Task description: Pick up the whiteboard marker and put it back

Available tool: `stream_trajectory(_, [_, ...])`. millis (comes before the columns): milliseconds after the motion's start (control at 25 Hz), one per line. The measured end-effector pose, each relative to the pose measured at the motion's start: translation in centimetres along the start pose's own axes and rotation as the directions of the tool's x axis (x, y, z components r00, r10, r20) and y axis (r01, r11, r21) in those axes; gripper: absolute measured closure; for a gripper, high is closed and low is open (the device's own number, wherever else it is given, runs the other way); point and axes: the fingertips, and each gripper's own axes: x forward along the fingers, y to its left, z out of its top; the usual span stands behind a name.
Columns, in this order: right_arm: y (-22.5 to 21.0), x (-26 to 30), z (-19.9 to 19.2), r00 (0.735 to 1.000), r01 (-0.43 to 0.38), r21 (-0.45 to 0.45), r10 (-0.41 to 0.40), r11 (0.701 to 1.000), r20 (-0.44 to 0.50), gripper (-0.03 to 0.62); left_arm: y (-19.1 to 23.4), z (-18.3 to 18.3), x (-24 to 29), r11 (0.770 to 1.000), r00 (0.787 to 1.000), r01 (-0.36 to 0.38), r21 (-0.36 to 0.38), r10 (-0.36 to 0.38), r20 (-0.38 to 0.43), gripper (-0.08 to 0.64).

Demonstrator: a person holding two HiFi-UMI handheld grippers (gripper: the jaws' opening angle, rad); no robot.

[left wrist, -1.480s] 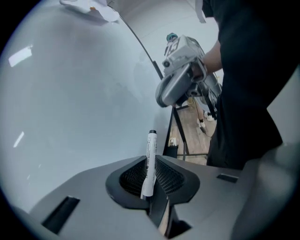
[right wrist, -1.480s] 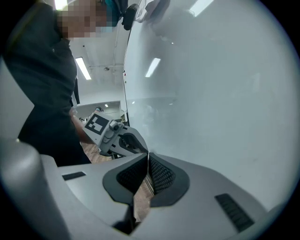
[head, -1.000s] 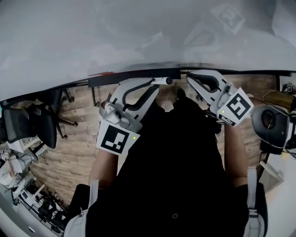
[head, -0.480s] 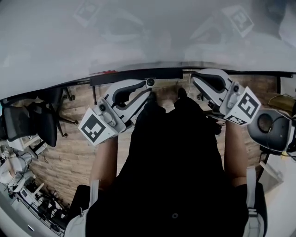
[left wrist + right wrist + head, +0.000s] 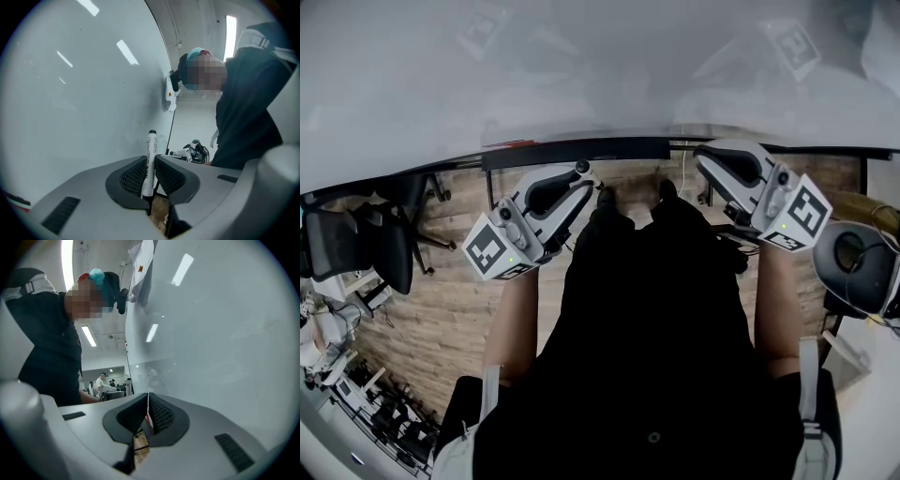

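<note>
Black whiteboard ledge (image 5: pixel 581 151), red item (image 5: pixel 508 144) on it — wood-look floor (image 5: pixel 441 300), office chair (image 5: pixel 356 248)

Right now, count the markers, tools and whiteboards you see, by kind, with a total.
marker: 1, in the left tool
tools: 2, left tool and right tool
whiteboard: 1
Total: 4; a red streak at the whiteboard's lower edge is too blurred to name

Office, whiteboard (image 5: pixel 581 66), swivel chair (image 5: pixel 356 253), wood floor (image 5: pixel 441 309)
</note>
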Motion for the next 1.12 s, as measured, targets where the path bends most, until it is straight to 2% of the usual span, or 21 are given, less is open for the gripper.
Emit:
stream_trajectory(280, [0.5,0.3,-0.7,1.000,-0.008,0.005,0.008,1.000,-0.008,0.572,0.1,-0.7,-0.9,0.997,0.998,0.021,-0.071,-0.016,0.059,0.491])
stream_trajectory(520, [0.7,0.3,-1.0,1.000,-0.007,0.014,0.007,1.000,-0.004,0.572,0.2,-1.0,-1.4,0.996,0.998,0.022,-0.090,-0.016,0.065,0.491])
stream_trajectory(840, [0.8,0.1,-1.1,1.000,0.002,0.012,-0.002,1.000,-0.001,0.572,0.5,-0.5,-1.5,0.998,0.999,0.015,-0.059,-0.012,0.052,0.491])
stream_trajectory(1120, [0.8,-0.1,-1.3,1.000,0.014,0.008,-0.014,1.000,0.003,0.572,0.6,-0.1,-1.0,0.999,1.000,0.016,0.044,-0.015,-0.022,0.491])
